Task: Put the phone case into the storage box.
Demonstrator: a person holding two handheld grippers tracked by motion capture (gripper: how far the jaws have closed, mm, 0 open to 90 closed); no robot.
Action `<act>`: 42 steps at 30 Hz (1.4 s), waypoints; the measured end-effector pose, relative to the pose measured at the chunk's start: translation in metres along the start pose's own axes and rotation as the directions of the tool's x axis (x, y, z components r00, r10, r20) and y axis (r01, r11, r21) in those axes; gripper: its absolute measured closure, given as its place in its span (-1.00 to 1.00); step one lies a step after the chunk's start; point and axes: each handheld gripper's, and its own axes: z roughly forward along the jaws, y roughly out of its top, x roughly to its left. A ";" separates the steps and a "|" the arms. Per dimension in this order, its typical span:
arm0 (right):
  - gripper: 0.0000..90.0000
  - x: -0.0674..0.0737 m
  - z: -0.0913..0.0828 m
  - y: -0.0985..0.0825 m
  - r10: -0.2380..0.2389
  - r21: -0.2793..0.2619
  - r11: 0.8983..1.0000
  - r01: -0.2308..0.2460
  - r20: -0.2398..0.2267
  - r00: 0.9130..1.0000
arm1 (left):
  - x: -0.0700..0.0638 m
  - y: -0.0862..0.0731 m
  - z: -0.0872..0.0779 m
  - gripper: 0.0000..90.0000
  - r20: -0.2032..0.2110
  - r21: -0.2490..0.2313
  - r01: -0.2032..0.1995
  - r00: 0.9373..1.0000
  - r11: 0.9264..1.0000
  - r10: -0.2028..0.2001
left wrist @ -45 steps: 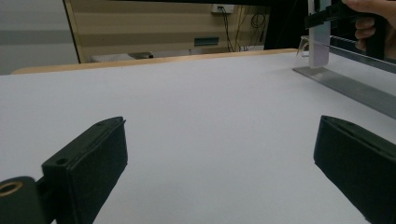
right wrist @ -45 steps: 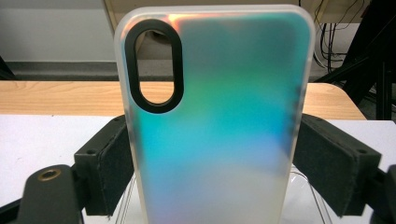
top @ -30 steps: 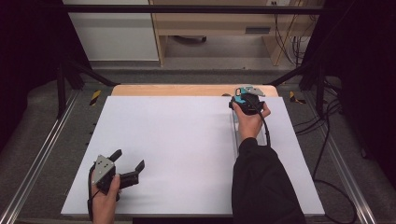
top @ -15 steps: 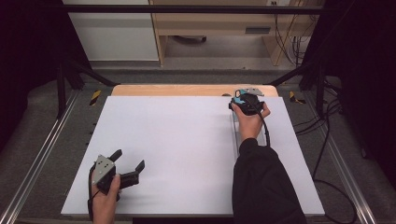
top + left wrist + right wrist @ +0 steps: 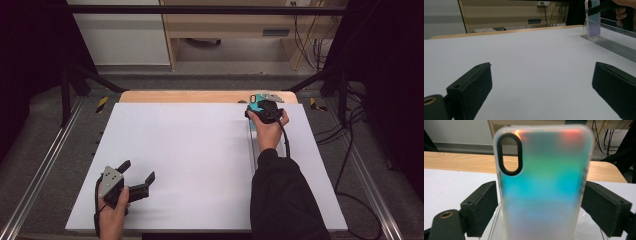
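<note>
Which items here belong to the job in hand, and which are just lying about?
In the job:
phone case, upright between the right gripper jaws, which have just been opening
clear stand under it

Lying about:
left gripper, open over the white tabletop

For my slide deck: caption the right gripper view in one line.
Right gripper straddling an upright iridescent phone case, table edge behind.

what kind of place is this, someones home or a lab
Most likely a lab or recording workspace, not a home: a bare white tabletop framed by metal rails, loose cables running across the floor, and a person holding tongs in each hand.
</note>
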 end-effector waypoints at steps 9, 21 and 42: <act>-0.77 -0.001 -0.002 0.001 -0.002 -0.009 1.000 0.002 0.008 1.000 | 0.000 0.000 0.000 -0.95 -0.004 0.000 -0.004 1.000 1.000 0.004; -0.83 -0.001 -0.004 0.002 0.002 -0.012 1.000 -0.002 0.015 1.000 | 0.000 0.000 0.000 -0.95 0.003 0.001 -0.004 1.000 1.000 0.004; -0.84 -0.004 -0.009 0.004 0.024 -0.002 1.000 -0.024 0.007 1.000 | 0.000 0.000 0.000 -0.95 0.000 0.000 -0.004 1.000 1.000 0.004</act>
